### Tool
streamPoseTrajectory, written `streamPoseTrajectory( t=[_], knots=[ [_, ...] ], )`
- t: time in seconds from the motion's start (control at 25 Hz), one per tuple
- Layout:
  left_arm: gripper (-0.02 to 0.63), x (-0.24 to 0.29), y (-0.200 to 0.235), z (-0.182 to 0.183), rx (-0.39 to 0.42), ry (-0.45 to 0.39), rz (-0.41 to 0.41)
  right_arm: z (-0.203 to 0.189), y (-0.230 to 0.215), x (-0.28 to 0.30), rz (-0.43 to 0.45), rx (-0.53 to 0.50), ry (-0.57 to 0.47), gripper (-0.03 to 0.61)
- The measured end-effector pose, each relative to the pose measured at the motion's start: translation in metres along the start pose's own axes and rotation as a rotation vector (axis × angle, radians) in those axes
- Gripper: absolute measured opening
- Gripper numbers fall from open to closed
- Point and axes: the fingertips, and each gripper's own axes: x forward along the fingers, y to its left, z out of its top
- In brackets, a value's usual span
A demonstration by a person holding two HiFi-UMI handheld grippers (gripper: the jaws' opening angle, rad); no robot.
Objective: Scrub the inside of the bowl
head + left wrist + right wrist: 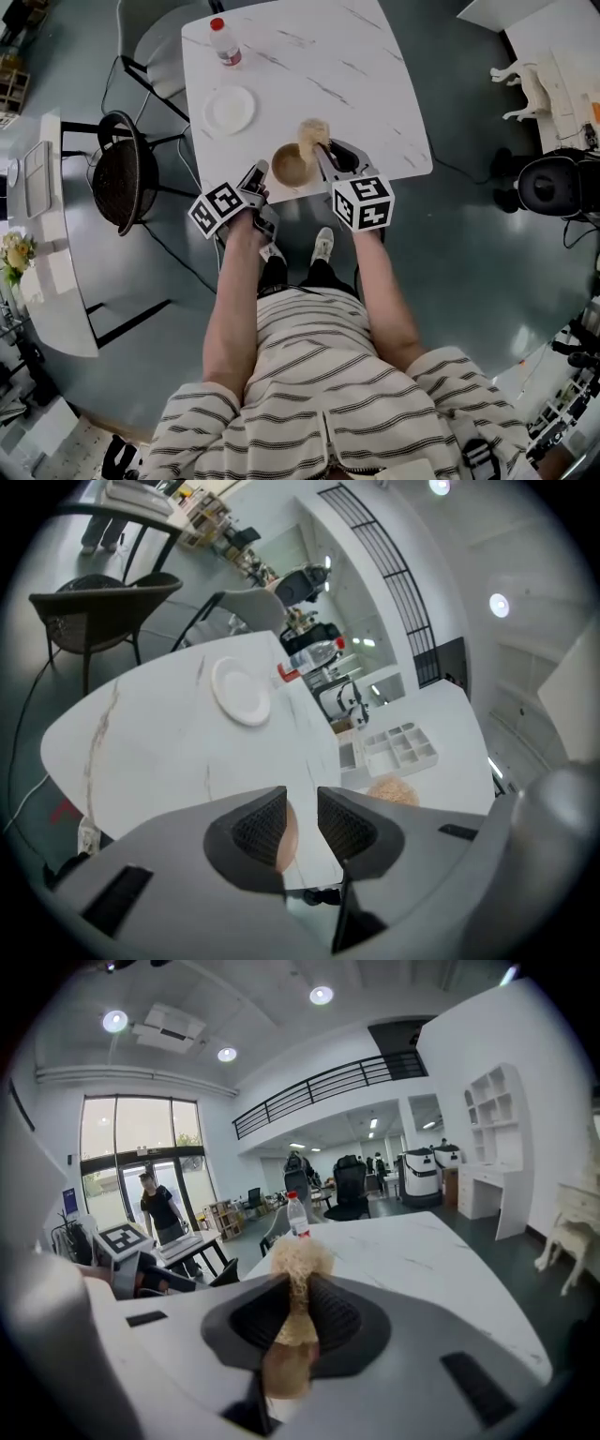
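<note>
Stands at the near edge of a white table (375, 94), both arms reaching down over it. Brings the left gripper (302, 822) and the right gripper (298, 1312) in close together at that edge. Finds a white plate (230, 109) toward the left edge, apart from the rest, and a brown bowl (290, 165) right at the near edge, about midway along. Sets the left jaws a little apart at the bowl's left rim, the rim against one pad and bare table showing through the rest of the gap. Looks placed to steady the bowl, not clamped on it. Pinches a tan fibre scrubber (298, 1269) in the right jaws, pressed on its stem, tuft sticking out past the tips. Holds that tuft just off the bowl's far right rim, not down inside. Judging by this, has tool and bowl ready but no scrubbing contact, so leaves the inside to work over. Cannot tell how clean it is. Has a small red-capped bottle (223, 43) at the far left corner, label too small to read. Shows no other lettering, only black-and-white squares on the gripper cubes.
</note>
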Motion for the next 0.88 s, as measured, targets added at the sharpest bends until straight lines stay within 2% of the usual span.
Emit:
streamPoseTrajectory(
  t=[0.12,0.24,0.56,0.76,0.88],
  knots=[
    [0.094,-0.013,-0.043,0.02,0.089,-0.057,-0.057,0.03,0.003,-0.015,-0.019,-0.01,-0.061,0.071],
    [0.092,-0.032,-0.094,0.039,0.213,-0.12,-0.127,0.07,0.009,-0.031,-0.038,-0.041,-0.137,0.071],
    [0.052,-0.111,-0.231,0.086,0.622,-0.385,-0.261,0.186,0.046,-0.082,-0.042,-0.157,-0.363,0.071],
    [0.031,-0.16,-0.288,0.094,0.81,-0.53,-0.292,0.235,0.071,-0.115,-0.059,-0.237,-0.483,0.071],
    [0.015,-0.182,-0.312,0.094,0.89,-0.596,-0.298,0.255,0.085,-0.132,-0.055,-0.268,-0.536,0.071]
  ],
)
